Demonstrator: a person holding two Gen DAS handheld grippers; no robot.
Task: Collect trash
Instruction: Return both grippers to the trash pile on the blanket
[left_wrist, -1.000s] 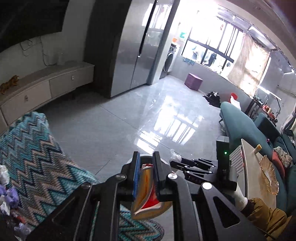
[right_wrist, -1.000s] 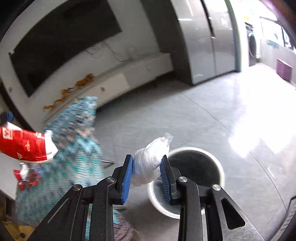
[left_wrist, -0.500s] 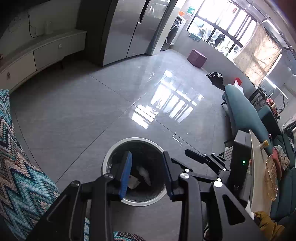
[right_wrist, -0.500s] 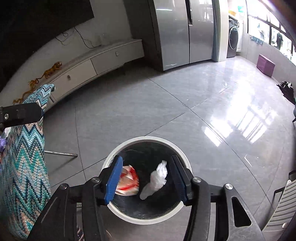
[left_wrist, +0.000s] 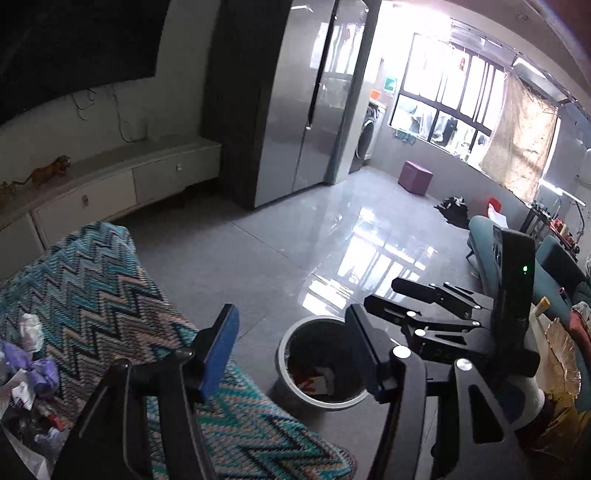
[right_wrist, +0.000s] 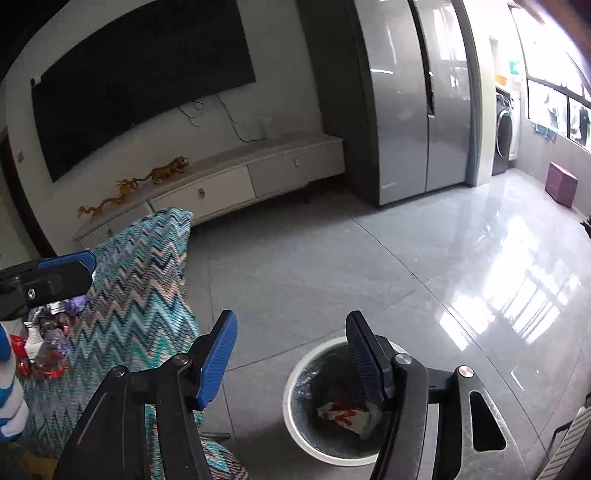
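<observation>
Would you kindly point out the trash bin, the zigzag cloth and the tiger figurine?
Trash bin (right_wrist: 295, 373): right wrist view, left side of its white rim.
Zigzag cloth (left_wrist: 92, 280): left wrist view, bare middle of the fabric.
Tiger figurine (right_wrist: 168, 170): right wrist view, its body.

Both tongs (left_wrist: 291, 354) (right_wrist: 291, 362) opened — wrapper (right_wrist: 343, 415), plastic wad now in bin (right_wrist: 295, 380)

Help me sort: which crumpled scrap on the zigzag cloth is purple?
The crumpled purple plastic wad just below the crumpled tissue, which is white.
</observation>
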